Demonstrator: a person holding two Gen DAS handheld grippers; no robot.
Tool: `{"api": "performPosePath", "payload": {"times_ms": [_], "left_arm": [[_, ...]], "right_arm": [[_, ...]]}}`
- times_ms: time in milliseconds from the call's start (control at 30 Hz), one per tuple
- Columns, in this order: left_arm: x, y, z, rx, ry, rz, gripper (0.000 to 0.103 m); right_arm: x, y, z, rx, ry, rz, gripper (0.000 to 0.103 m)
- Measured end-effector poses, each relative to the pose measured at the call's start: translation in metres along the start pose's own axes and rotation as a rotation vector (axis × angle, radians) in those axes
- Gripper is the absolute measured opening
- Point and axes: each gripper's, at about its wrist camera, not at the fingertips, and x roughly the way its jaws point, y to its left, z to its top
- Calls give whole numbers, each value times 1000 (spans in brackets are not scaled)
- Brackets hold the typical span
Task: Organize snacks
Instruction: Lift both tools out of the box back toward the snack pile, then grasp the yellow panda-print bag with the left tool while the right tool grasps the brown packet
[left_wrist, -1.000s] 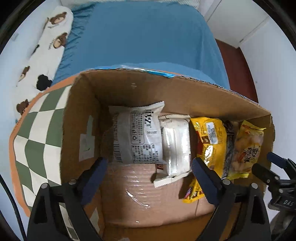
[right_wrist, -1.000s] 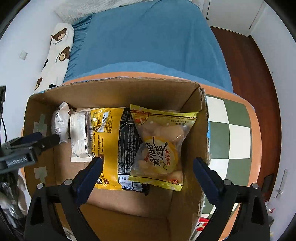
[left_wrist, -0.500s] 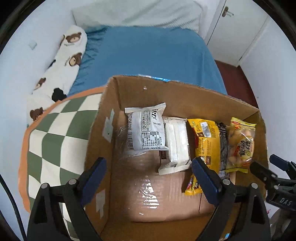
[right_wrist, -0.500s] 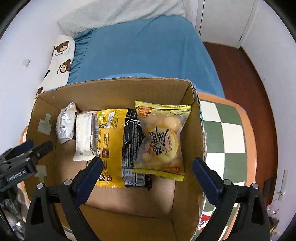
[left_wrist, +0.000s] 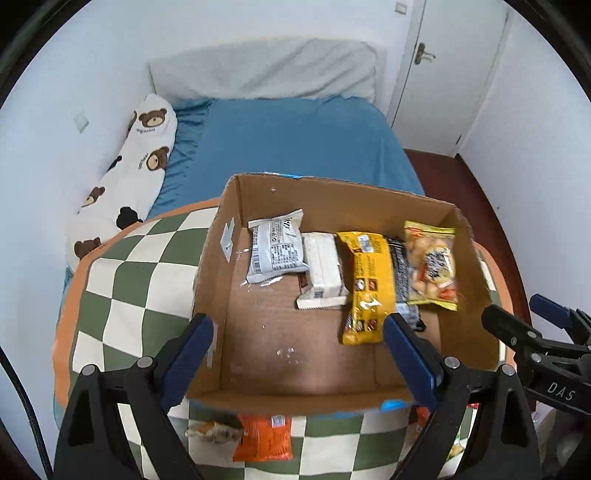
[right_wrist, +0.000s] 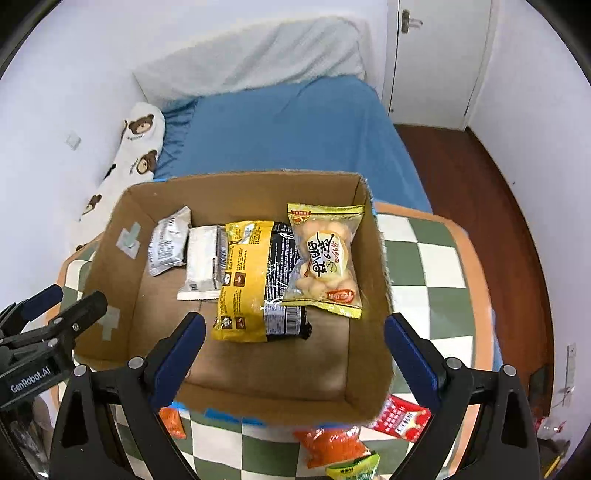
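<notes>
A cardboard box (left_wrist: 258, 393) (right_wrist: 376, 258) stands on a green-checked cloth. Inside, in a row along its far side, lie a grey packet (left_wrist: 277, 251) (right_wrist: 168, 245), a white packet (left_wrist: 323, 266) (right_wrist: 201, 258), a yellow-and-black packet (left_wrist: 365, 284) (right_wrist: 251, 277) and a clear bag of round snacks (left_wrist: 430, 266) (right_wrist: 325, 258). My left gripper (left_wrist: 297, 354) is open and empty above the box's near left corner. My right gripper (right_wrist: 293, 354) is open and empty above the box's near side. Loose orange packets (left_wrist: 264, 439) (right_wrist: 332, 445), a red one (right_wrist: 402, 417) and a green one (right_wrist: 354, 467) lie in front of the box.
The checked cloth (left_wrist: 129, 288) (right_wrist: 436, 288) covers the table; a blue bed (left_wrist: 291, 144) lies beyond it with a bear-print pillow (left_wrist: 136, 158). The wooden floor (right_wrist: 476, 184) and a white door (right_wrist: 436, 55) are to the right.
Both grippers have pulled back and up from the box, so the whole box and the loose packets in front of it now show. The packets inside have not moved.
</notes>
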Motion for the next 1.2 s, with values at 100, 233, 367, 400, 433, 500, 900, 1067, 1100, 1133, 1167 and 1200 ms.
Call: {"api": "performPosePath", "payload": {"times_ms": [100,233,367,400,433,500,900,1067,1100,1133,1167,1200], "left_arm": [[-20,-6,-15,10,-34,0,94],[-48,-11,-37,12,-79,-6,94],[-67,-12,-59,12,-99,-21,94],[-69,-11,-65,6,-96,-29,94],[-69,-8,-72,-4,-86,-44,94],[-65,-1,-88,-19,-66,-46,94],[19,47,-237,-19,333,61,94],[51,55,-284,-50,489,34,94],[60,54,-290,-44,517,35,94],[69,52,-294,-38,535,32,94],[77,50,-298,-35,551,33,94],[85,48,-301,-31,570,30,94]], "right_arm": [[-23,1,-15,10,-41,7,99],[-49,4,-38,17,-79,13,99],[-67,4,-65,32,-80,35,99],[-69,3,-72,35,-76,39,99],[-70,3,-80,38,-66,44,99],[-68,0,-99,56,-30,61,99],[37,-33,-252,155,376,38,99],[71,-49,-289,149,469,-26,99],[77,-51,-295,147,480,-34,99],[81,-53,-298,142,488,-40,99],[86,-55,-302,135,495,-52,99],[90,-57,-305,132,499,-59,99]]}}
